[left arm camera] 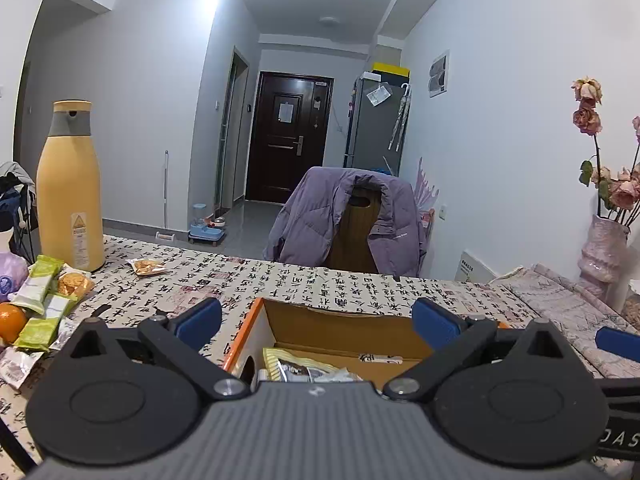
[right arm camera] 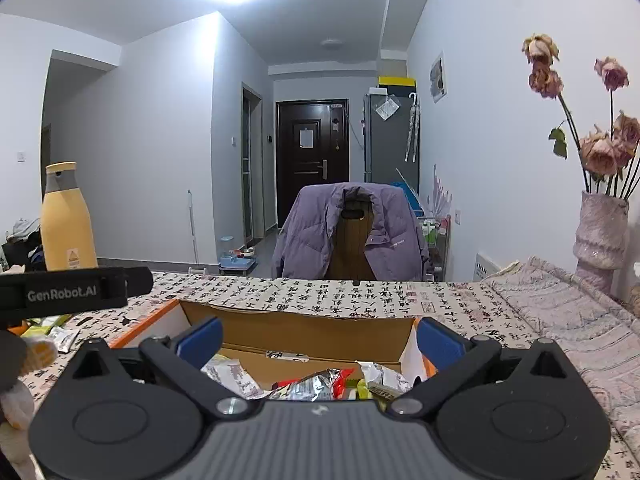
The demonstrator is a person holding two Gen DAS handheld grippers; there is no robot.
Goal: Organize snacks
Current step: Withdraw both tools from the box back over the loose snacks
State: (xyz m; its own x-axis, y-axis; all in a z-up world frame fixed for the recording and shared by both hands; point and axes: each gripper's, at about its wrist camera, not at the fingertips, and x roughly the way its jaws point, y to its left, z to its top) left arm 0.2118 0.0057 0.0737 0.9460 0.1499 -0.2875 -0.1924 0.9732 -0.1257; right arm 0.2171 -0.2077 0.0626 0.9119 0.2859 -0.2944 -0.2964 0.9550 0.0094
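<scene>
1. Left gripper: spread wide, grasping nothing, above the cardboard box.
2. Right gripper: also spread wide, nothing between, over same box.
3. Snack packets inside box; more packets on table beside yellow bottle.

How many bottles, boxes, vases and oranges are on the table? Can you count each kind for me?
Yellow bottle: 1
Cardboard box: 1
Pink vase: 1
Orange fruit: 1
Total: 4
</scene>
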